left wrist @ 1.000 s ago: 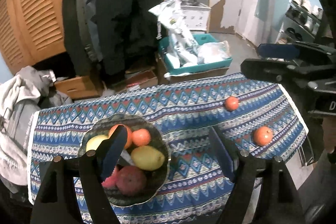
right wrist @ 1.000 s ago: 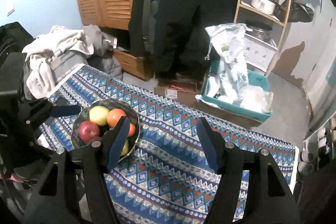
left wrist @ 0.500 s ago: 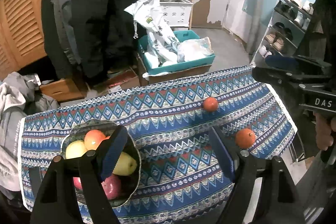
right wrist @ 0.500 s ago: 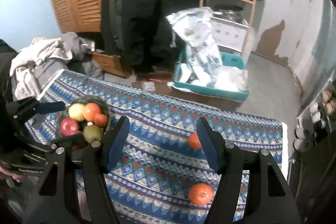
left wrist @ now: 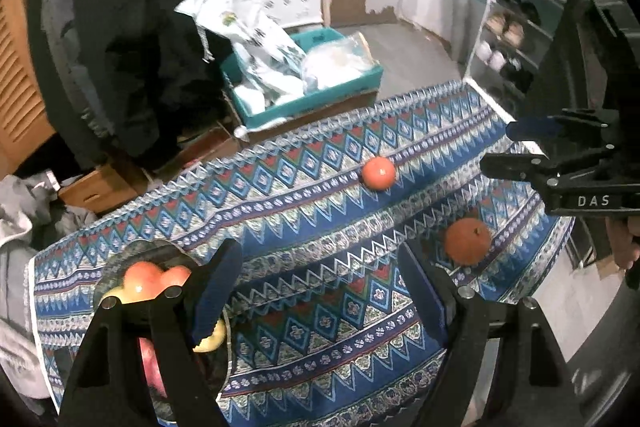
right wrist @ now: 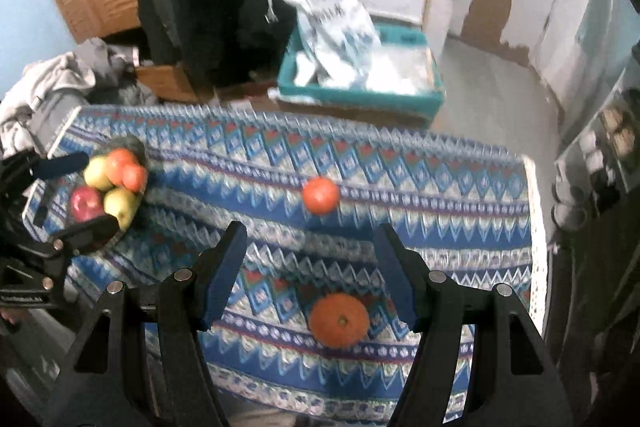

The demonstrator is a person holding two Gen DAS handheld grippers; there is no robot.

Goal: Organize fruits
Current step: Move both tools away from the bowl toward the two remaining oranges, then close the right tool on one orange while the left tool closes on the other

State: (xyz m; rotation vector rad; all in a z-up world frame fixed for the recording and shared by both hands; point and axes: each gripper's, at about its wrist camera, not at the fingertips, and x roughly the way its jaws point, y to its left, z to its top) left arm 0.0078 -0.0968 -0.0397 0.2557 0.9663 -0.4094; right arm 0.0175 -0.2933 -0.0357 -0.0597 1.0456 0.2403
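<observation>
- Right gripper (right wrist: 310,269): jaws spread wide, nothing held, hung above the patterned tablecloth (right wrist: 440,211) at the table's near edge.
- Large orange (right wrist: 339,319) is seen low between the jaws at about 6 o'clock of the right wrist view, lying free on the cloth, not touched by either finger.
- Smaller orange (right wrist: 320,195) lies further out at 12 o'clock from the large one, well apart from it and also free on the cloth.
- Left gripper (left wrist: 320,291): jaws likewise spread, empty, held over the table's other end; its left finger (left wrist: 214,291) partly hides the fruit bowl (left wrist: 140,251).
- Bowl sits at 9 o'clock in the right wrist view; a red apple (right wrist: 86,203), yellow-green fruit and two oranges are already piled in it.
- Judged step: large orange to be gripped by the right gripper, then carried across to the bowl.
- Risks:
  - Orange is close to the table's near edge; a glancing finger touch could roll it off.
  - Round, firm skin: an off-centre closure could squirt it out sideways.
  - Bowl is already heaped; a drop from height could knock fruit out or send the orange bouncing off the pile.
  - Left gripper is parked by the bowl; the two grippers could clash on delivery.
</observation>
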